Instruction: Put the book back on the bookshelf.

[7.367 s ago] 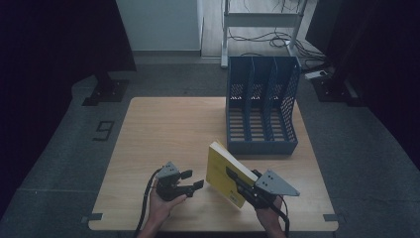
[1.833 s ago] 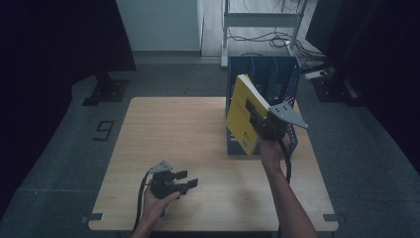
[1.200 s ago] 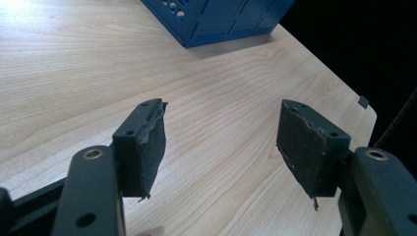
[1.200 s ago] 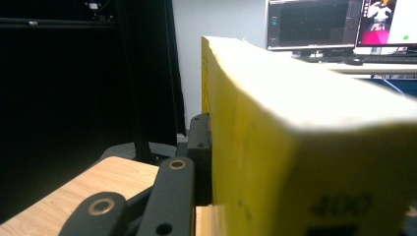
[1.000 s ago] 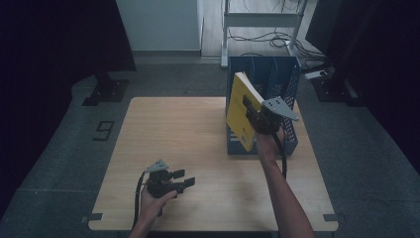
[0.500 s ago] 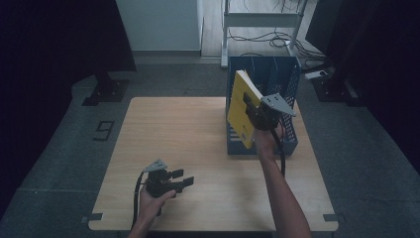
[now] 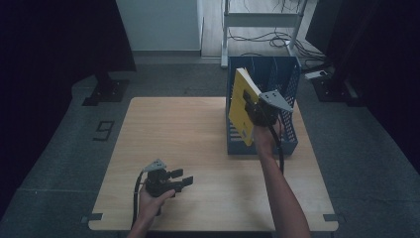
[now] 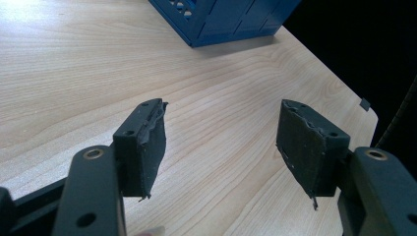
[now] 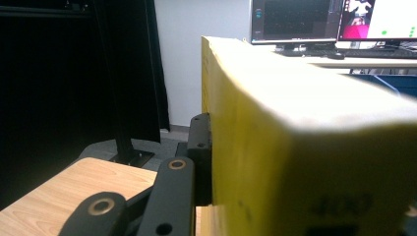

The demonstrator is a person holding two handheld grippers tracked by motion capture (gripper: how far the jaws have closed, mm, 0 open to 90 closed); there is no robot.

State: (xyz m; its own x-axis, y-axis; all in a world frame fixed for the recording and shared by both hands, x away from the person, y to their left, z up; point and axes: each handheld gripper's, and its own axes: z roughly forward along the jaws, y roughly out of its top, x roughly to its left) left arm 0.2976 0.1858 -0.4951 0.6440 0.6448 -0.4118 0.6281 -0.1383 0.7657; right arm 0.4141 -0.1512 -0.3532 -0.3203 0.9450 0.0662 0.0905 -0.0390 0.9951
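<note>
A thick yellow book point(image 7: 241, 105) hangs tilted in the air at the front left of the blue file rack point(image 7: 292, 94), its lower corner in front of the rack's left slot. My right gripper point(image 7: 253, 110) is shut on the book's edge. In the right gripper view the book point(image 9: 305, 147) takes up the right half, with one black finger point(image 9: 199, 157) pressed flat against its cover. My left gripper point(image 7: 185, 177) rests low over the table point(image 7: 173, 129) near the front left, open, with nothing between its pads point(image 8: 147, 142).
The rack stands at the table's back right and has three upright slots; its near corner point(image 8: 216, 22) shows in the left gripper view. Beyond the table are a dark floor, a white stand with cables, and monitors on a desk point(image 9: 334, 24).
Since the earliest frame the right gripper has lifted the book from the table's front up to the rack. Over the last second it has barely shifted. The left gripper stays put.
</note>
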